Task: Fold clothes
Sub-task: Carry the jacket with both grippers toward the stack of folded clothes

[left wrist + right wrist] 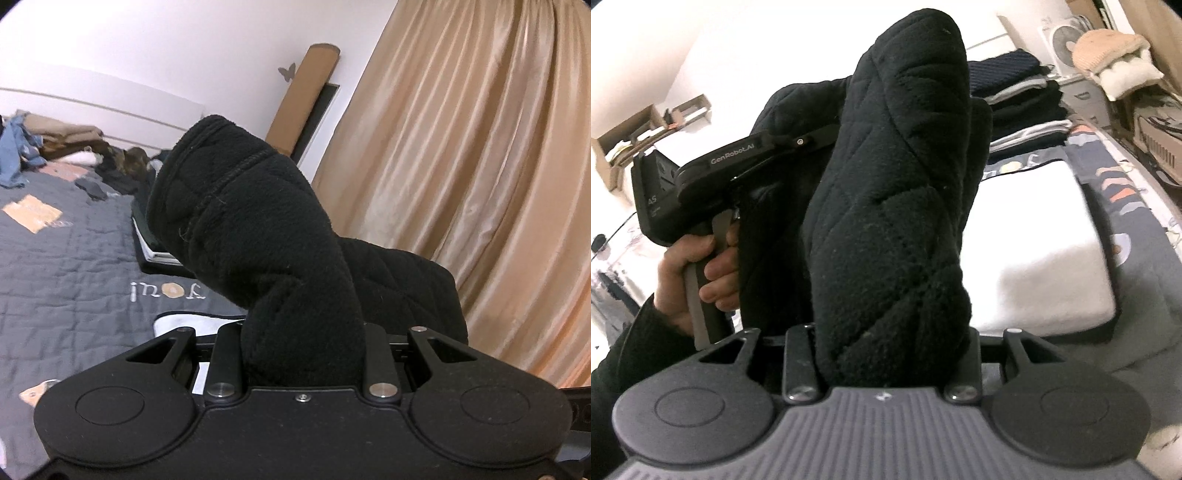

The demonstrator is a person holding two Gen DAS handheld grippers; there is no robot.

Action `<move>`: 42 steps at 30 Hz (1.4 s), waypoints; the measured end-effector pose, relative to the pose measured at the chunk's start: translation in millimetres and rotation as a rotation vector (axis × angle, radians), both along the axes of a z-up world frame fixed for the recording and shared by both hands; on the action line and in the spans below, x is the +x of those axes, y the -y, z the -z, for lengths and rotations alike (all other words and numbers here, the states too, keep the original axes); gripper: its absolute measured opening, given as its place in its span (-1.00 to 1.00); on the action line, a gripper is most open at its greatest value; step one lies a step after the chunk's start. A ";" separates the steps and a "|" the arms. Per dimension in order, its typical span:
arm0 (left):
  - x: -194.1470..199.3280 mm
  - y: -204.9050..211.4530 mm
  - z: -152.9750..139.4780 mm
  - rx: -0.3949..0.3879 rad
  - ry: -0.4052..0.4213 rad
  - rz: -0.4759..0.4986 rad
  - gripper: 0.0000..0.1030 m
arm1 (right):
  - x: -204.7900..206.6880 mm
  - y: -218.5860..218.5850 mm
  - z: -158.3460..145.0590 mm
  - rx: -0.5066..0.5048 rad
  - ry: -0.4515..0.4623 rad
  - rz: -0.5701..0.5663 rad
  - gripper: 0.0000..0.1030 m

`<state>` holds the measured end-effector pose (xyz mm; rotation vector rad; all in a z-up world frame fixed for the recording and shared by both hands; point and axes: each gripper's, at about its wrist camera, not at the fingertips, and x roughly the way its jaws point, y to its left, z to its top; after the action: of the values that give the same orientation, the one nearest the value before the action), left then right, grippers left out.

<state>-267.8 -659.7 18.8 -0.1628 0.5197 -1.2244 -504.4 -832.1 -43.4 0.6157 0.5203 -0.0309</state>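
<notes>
The black fleece garment [273, 236] hangs bunched in the air above the bed [74, 266], pinched at two places. The left tongs [303, 354] are clenched on one thick roll of it; the right tongs [890, 354] grip another fold. A hand [690, 273] holds the left handle. A stack of folded clothes [1019, 99] rests farther along the bed, beside a tan curtain [480, 166].
</notes>
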 end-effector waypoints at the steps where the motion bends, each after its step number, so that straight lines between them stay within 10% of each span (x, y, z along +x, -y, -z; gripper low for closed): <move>1: 5.8 7.9 4.1 0.005 -0.005 0.003 -0.50 | 2.4 8.6 3.2 0.003 -0.005 0.005 -0.24; 29: 147.7 154.9 138.3 0.182 -0.172 -0.001 -0.43 | 123.6 165.3 122.5 0.124 -0.158 0.018 -0.14; 32: 151.6 153.1 144.5 0.179 -0.182 0.000 -0.31 | 122.0 173.8 130.8 0.158 -0.139 -0.003 -0.08; 36: 156.3 151.3 146.3 0.206 -0.198 -0.027 0.45 | 112.5 182.4 132.9 0.200 -0.126 -0.026 0.01; 42: 163.5 134.6 142.0 0.196 -0.203 -0.082 0.56 | 90.0 191.5 114.5 0.167 -0.130 -0.013 0.19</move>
<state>-104.3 -794.3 -123.1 -0.1413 0.7988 -1.0763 -414.3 -1023.6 -157.9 0.7772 0.6573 -0.0149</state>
